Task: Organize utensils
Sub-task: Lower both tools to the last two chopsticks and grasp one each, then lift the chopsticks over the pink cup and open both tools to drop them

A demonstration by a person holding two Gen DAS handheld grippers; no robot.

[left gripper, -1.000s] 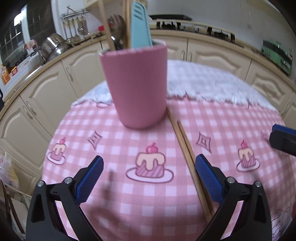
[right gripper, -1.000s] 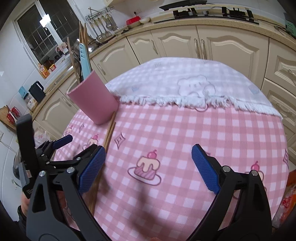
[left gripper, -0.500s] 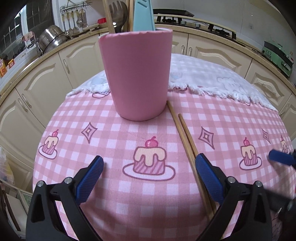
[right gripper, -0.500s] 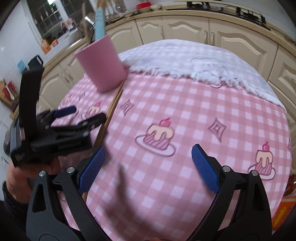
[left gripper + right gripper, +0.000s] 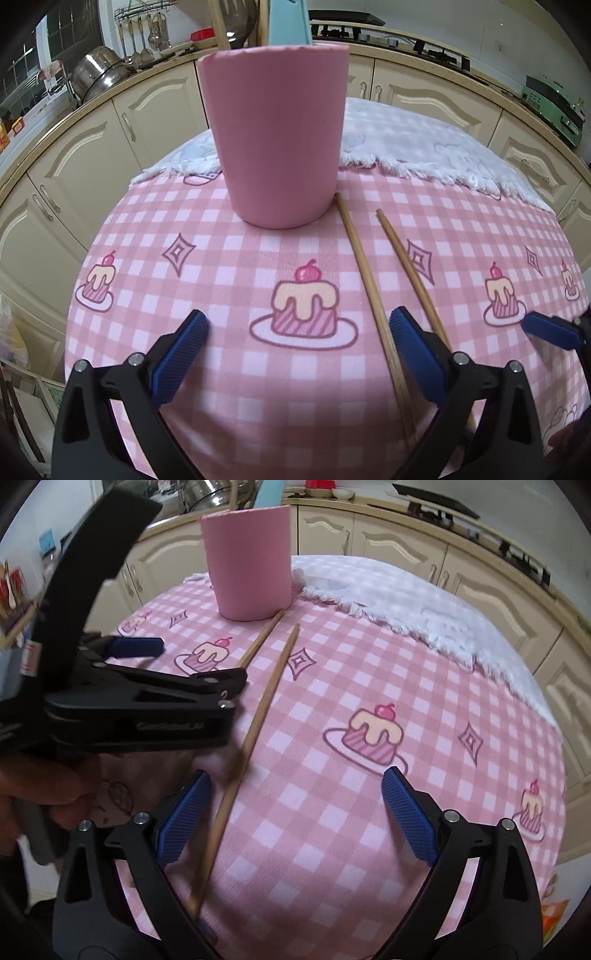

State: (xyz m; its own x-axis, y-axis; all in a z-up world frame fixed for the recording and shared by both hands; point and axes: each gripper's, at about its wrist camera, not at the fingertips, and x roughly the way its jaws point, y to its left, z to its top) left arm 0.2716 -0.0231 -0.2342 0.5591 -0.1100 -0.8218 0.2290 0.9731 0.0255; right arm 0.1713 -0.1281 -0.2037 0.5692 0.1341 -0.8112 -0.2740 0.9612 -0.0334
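Note:
A pink cup (image 5: 275,133) stands on the pink checked tablecloth and holds a light-blue utensil (image 5: 286,22), wooden sticks and a metal utensil. Two wooden chopsticks (image 5: 369,280) lie on the cloth right of the cup, pointing toward me. My left gripper (image 5: 297,347) is open and empty, low over the cloth in front of the cup; its right finger lies between the chopsticks. My right gripper (image 5: 295,819) is open and empty, with one chopstick (image 5: 255,731) running just inside its left finger. The cup (image 5: 249,559) and the left gripper (image 5: 192,664) show in the right wrist view.
A white fringed cloth (image 5: 424,151) covers the far part of the round table. Cream kitchen cabinets (image 5: 74,155) and a counter with pots curve behind it. The right gripper's blue fingertip (image 5: 550,332) shows at the right edge of the left wrist view.
Both grippers have moved closer to the cup and chopsticks. The right gripper swung left, so a chopstick now lies between its fingers. Both stayed open.

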